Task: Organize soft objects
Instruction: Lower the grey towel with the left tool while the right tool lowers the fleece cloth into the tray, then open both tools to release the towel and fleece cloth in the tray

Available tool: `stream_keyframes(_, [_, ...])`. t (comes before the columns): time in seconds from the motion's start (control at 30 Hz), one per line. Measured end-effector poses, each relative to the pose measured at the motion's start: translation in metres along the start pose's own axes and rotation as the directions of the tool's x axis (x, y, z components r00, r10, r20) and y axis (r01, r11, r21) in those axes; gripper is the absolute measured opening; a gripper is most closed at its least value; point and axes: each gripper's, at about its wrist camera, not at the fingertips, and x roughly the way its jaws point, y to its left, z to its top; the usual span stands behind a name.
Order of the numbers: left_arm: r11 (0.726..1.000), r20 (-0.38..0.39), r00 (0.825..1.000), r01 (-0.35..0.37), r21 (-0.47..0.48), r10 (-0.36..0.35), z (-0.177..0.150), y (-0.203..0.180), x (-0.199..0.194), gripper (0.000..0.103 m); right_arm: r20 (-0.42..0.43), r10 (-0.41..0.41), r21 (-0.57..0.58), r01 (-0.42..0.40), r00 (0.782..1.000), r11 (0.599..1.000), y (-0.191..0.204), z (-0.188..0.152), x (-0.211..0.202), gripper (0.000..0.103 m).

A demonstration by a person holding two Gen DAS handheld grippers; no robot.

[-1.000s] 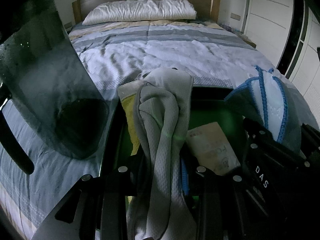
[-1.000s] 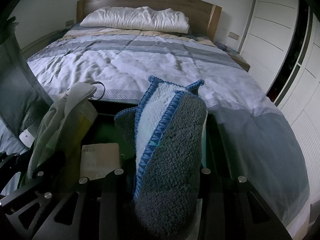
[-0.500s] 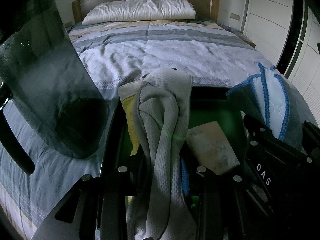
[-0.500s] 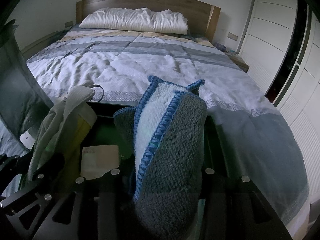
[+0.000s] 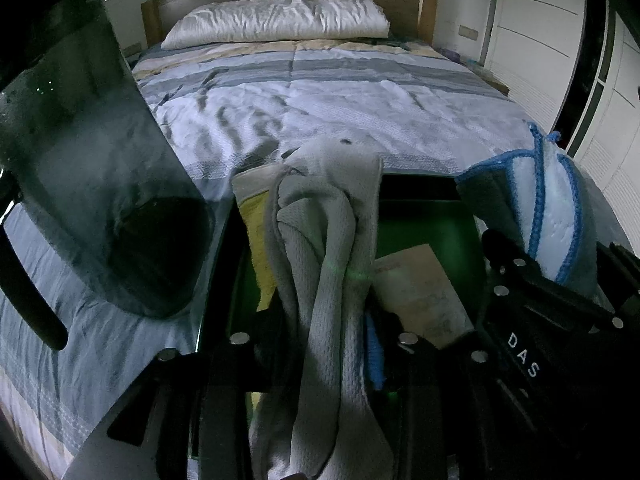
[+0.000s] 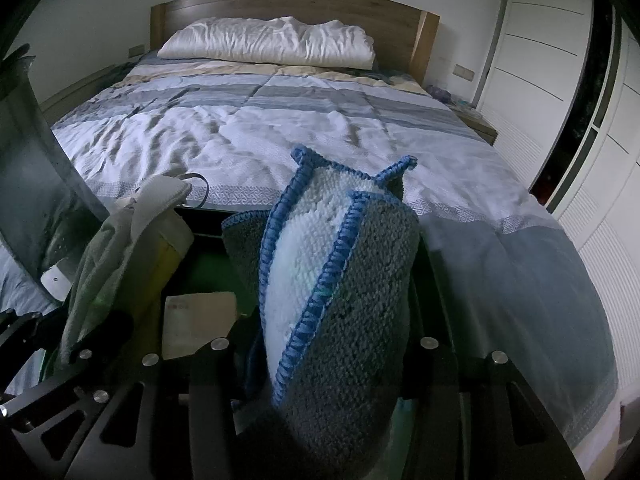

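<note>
Your left claw (image 5: 320,344) was opening, with the pale grey waffle cloth (image 5: 324,248) bunched upright between its fingers. Your right claw (image 6: 320,344) was opening too, around the grey fleece cloth with blue edging (image 6: 344,280). Both cloths stood over a dark bin (image 5: 420,188) holding a paper packet (image 5: 416,288). Beyond lay the striped bed (image 6: 280,128) and white pillow (image 6: 268,40).

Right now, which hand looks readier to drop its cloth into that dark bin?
Probably the right: its gripper is opening around the blue-edged grey cloth above the bin. The left gripper, also opening, has the pale grey cloth between its jaws.
</note>
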Motion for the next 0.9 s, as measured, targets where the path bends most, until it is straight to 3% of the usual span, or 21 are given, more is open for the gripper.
stream_keyframes(0.07, [1.000, 0.006, 1.000, 0.002, 0.003, -0.002, 0.000, -0.001, -0.001, 0.040, 0.002, 0.001, 0.002, -0.001, 1.000, 1.000, -0.001, 0.000, 0.000, 0.052])
stream_keyframes(0.2, [1.000, 0.013, 1.000, 0.003, 0.010, -0.003, 0.001, -0.004, -0.003, 0.042, 0.005, 0.001, 0.003, -0.001, 1.000, 1.000, -0.001, 0.000, -0.002, 0.053])
stream_keyframes(0.37, [1.000, 0.013, 1.000, 0.003, -0.008, -0.003, 0.003, -0.001, -0.004, 0.055, 0.007, -0.008, 0.016, 0.008, 1.000, 1.000, -0.005, 0.002, -0.004, 0.054])
stream_keyframes(0.53, [1.000, 0.013, 1.000, -0.001, -0.014, 0.001, 0.004, 0.000, -0.004, 0.060, 0.008, -0.012, 0.018, 0.012, 1.000, 1.000, -0.005, 0.004, -0.007, 0.055])
stream_keyframes(0.9, [1.000, 0.020, 1.000, -0.013, -0.028, 0.013, 0.008, 0.002, -0.006, 0.075, 0.015, -0.029, 0.052, 0.029, 0.999, 0.998, -0.015, 0.004, -0.014, 0.067])
